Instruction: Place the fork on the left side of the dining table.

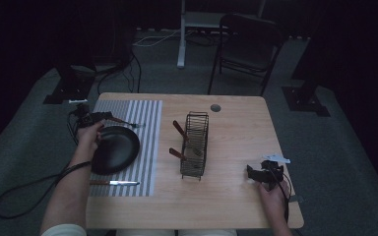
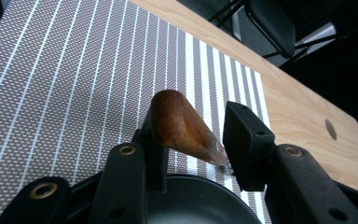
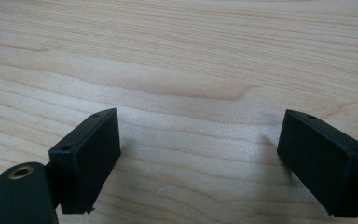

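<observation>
A fork (image 1: pixel 125 122) with a brown wooden handle (image 2: pixel 182 126) lies at the far edge of the striped placemat (image 1: pixel 147 115), just beyond the black plate (image 1: pixel 115 150). My left gripper (image 1: pixel 104 117) stands around the handle. In the left gripper view its jaws (image 2: pixel 191 119) sit slightly apart: the handle leans on the left pad, and mat shows between it and the right pad. The plate's rim (image 2: pixel 191 200) lies right under the jaws. My right gripper (image 1: pixel 257 173) rests low over bare wood near the table's right front, jaws wide (image 3: pixel 198 140), nothing between them.
A knife (image 1: pixel 115 183) with a wooden handle lies on the mat's near edge. A wire rack (image 1: pixel 195 142) stands mid-table with two wooden-handled utensils (image 1: pixel 178 130) sticking out. A cable hole (image 1: pixel 215 107) is at the back edge; a chair (image 1: pixel 248 44) stands beyond.
</observation>
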### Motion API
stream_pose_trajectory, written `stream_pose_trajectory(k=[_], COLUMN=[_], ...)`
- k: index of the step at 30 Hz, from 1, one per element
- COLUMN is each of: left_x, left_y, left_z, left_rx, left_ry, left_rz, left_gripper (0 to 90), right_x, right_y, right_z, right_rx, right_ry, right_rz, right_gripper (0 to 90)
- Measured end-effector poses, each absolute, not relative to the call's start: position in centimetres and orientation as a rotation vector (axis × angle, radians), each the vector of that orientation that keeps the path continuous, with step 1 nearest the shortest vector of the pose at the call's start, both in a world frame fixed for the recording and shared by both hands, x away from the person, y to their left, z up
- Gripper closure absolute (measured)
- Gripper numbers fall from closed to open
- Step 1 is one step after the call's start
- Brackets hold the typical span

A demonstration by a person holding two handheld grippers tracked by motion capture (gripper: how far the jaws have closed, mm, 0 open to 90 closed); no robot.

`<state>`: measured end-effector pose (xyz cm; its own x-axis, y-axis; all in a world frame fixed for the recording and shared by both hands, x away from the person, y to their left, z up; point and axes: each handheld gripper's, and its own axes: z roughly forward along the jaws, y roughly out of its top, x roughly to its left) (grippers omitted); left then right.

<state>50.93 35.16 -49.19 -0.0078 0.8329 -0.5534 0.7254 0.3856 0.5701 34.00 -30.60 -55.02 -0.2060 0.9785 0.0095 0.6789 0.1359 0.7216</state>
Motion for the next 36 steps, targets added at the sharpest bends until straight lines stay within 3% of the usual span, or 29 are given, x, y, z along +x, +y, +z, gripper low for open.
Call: stream_pose_trajectory(k=[13, 18, 23, 34, 36], left_x=[51.8, 52.2, 52.5, 53.2, 53.3], left_y=[35.5, 35.3, 35.1, 34.0, 33.6], left_z=[-50.5, -50.5, -50.4, -51.1, -51.0], left_rx=[1.370, 1.412, 1.440, 1.584, 1.651], left_ry=[1.827, 1.870, 1.899, 1.988, 1.983], left_rz=[0.069, 0.084, 0.109, 0.126, 0.179], left_gripper=[56.5, 46.2, 46.0, 24.3, 16.3], right_x=[34.0, 34.0, 34.0, 34.0, 34.0], right_y=[-30.6, -30.6, -30.6, -30.6, -30.6], right_z=[-55.0, -55.0, -55.0, -55.0, -55.0], right_rx=[1.587, 1.587, 1.587, 1.587, 1.588], right_ry=[1.948, 1.948, 1.948, 1.948, 1.948], right_rz=[0.839, 0.840, 0.840, 0.840, 0.840], right_gripper=[12.8, 12.8, 12.8, 12.8, 12.8])
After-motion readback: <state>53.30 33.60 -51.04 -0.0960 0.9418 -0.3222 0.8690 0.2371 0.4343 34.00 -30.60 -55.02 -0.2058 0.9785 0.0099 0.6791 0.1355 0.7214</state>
